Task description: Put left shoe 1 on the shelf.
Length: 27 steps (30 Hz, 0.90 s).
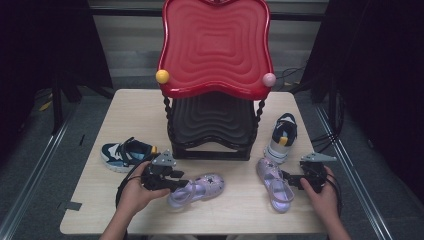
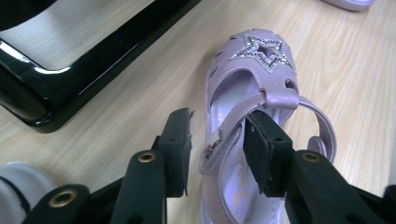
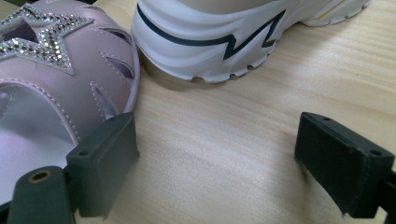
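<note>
We hold the left gripper [image 1: 176, 184] low over the table [image 1: 235, 215], its jaws set astride the side strap of the left lilac sandal [image 1: 196, 190]. In the left gripper view the strap and its small buckle stand in the gap between the two pads. The right-hand pad lies inside the sandal against the strap; the left-hand pad stands outside the sole with a narrow gap showing, so the jaws are partly closed and not yet clamped. The star-trimmed toe [image 2: 261, 49] of this sandal points away from the jaws, straight ahead of them. The black base of the rack [image 2: 70, 70] lies ahead and to the left of the jaws.

We hold the right gripper [image 1: 295, 181] just beside the right lilac sandal [image 1: 275, 182], with the jaws wide apart and bare table between them. In the right gripper view its left pad [image 3: 105, 161] rests at the outer edge of the sandal's upper; whether it touches, we cannot tell. The white and navy sneaker [image 3: 219, 35] stands ahead of the jaws, heel toward them, just beside the sandal's toe.

A second blue and white sneaker [image 1: 125, 154] lies on its side behind the left gripper. The red two-tier rack [image 1: 215, 50] stands ahead of both grippers, mid-table.
</note>
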Available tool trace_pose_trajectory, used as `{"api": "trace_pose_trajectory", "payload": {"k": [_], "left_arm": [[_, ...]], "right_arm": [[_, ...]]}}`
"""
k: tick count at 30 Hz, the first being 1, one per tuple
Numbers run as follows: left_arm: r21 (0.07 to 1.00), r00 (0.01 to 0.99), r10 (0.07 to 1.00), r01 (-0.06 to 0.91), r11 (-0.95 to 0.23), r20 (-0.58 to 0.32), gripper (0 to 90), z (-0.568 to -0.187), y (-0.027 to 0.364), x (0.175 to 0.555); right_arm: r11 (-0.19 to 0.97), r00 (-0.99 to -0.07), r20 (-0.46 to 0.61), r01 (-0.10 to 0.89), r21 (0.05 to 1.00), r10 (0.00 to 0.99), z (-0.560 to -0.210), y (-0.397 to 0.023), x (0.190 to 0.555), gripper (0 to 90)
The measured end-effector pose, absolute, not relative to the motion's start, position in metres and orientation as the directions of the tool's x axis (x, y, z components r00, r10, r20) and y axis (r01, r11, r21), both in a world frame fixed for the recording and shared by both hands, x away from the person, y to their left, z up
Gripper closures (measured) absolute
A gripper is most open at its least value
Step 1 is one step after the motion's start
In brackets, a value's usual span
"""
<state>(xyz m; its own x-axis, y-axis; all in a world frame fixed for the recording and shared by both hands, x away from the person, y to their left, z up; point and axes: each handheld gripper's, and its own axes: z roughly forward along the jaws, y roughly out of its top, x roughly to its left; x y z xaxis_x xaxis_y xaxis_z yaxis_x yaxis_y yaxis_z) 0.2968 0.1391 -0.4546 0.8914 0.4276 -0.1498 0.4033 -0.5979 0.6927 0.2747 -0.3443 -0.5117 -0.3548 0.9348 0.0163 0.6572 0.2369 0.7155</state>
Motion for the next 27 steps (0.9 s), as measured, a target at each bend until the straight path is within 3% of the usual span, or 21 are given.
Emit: {"api": "trace_pose_trajectory", "payload": {"k": [16, 27], "left_arm": [[0.719, 0.915, 0.384, 0.351, -0.600, -0.126, 72.1, -0.464, 0.137, 0.298], [0.741, 0.922, 0.371, 0.323, -0.589, -0.107, 73.2, -0.467, 0.138, 0.297]], "right_arm": [[0.235, -0.354, 0.018, 0.658, 0.716, 0.935, -0.512, -0.344, 0.275, 12.3], [0.236, -0.355, 0.017, 0.658, 0.715, 0.935, -0.512, -0.344, 0.275, 12.3]]}}
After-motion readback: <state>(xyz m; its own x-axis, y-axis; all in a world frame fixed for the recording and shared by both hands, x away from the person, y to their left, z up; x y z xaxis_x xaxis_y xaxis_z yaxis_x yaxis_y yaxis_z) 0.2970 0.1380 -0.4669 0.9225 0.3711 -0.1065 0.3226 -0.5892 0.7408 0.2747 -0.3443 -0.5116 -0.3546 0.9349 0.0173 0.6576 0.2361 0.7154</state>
